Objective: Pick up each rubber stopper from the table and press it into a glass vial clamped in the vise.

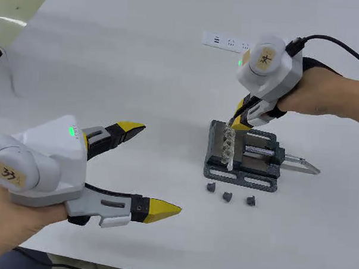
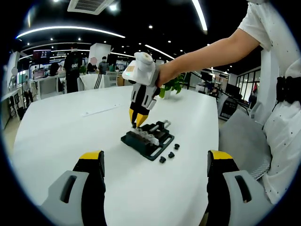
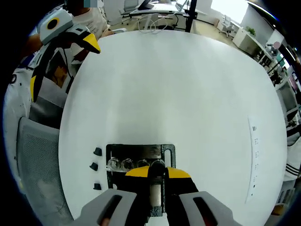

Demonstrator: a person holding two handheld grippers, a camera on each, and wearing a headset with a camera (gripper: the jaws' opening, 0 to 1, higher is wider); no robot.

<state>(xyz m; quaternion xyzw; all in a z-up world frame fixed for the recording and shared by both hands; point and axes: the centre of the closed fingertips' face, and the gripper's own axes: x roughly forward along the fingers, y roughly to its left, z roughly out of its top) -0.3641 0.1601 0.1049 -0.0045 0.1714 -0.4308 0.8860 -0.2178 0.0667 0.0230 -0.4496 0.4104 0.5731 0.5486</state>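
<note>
1. Vise (image 1: 245, 156) of dark metal sits on a white worktop (image 1: 141, 67), gripping a row of clear glass vials (image 1: 228, 144) upright so their mouths face up and cannot shift under a downward push.
2. To the right, the right tool (image 1: 236, 122) points straight down over the far end of that row. In the right gripper view its yellow-tipped jaws are drawn close together on what looks like a dark stopper (image 3: 157, 166), directly above a vial mouth. The vertical pose suits pressing it in.
3. Whether the stopper already touches the glass cannot be told.
4. Three loose stoppers (image 1: 227, 197) lie in a short line on the worktop just in front of the vise, within easy reach for the next pickups. Judging by them, several vials remain to be plugged.
5. Lower left, the left tool (image 1: 149, 169) hovers well apart from the vise, jaws spread wide and holding nothing, apparently kept clear.
6. A white power strip (image 1: 225, 42) lies beyond the vise, uninvolved.
</note>
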